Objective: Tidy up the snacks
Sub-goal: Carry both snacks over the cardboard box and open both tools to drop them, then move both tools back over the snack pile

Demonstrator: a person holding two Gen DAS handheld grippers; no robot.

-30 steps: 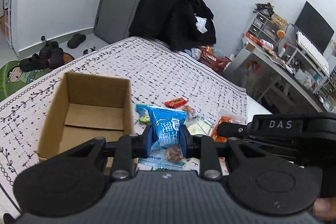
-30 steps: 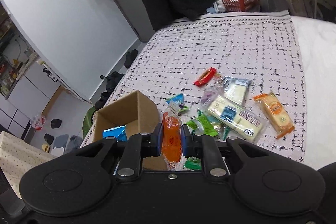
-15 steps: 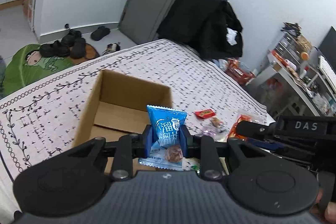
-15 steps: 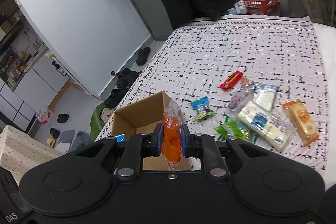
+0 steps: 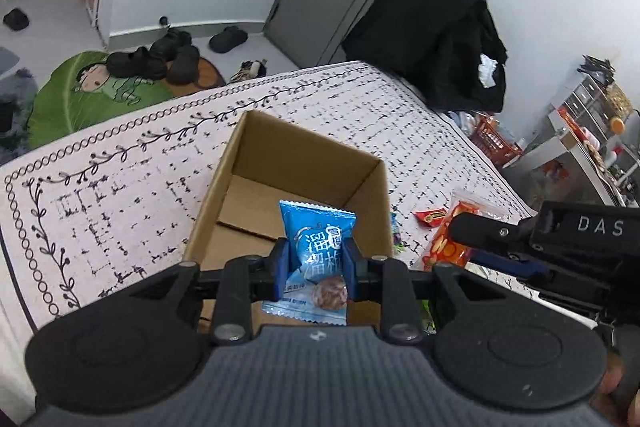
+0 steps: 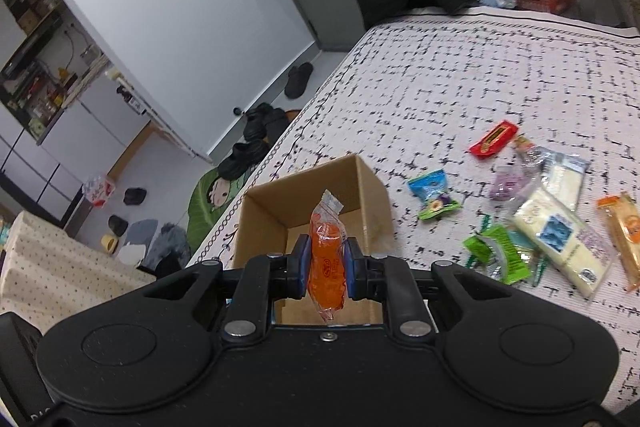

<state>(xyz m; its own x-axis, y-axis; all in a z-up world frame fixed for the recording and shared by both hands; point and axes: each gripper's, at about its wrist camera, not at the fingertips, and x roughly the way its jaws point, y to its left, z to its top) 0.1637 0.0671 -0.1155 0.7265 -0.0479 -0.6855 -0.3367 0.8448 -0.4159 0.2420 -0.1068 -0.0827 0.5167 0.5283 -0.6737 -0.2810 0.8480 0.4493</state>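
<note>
The left hand-held gripper (image 5: 316, 269) squeezes a blue snack bag (image 5: 318, 255) above the open cardboard box (image 5: 308, 163). The right hand-held gripper (image 6: 326, 267) squeezes an orange snack packet (image 6: 326, 259) over the same box (image 6: 304, 183). The box sits near the bed's (image 6: 460, 75) side edge. More snacks lie loose on the bed, like a red bar (image 6: 493, 139) and a green packet (image 6: 498, 258).

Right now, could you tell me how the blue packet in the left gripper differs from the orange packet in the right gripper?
The blue packet is wide, flat and opaque, with printed characters; the orange packet is narrow, plump and clear-ended. The blue one fills its gripper's gap broadside, while the orange one is pinched slim. Both stand upright, clamped, in front of the open cardboard box.
</note>
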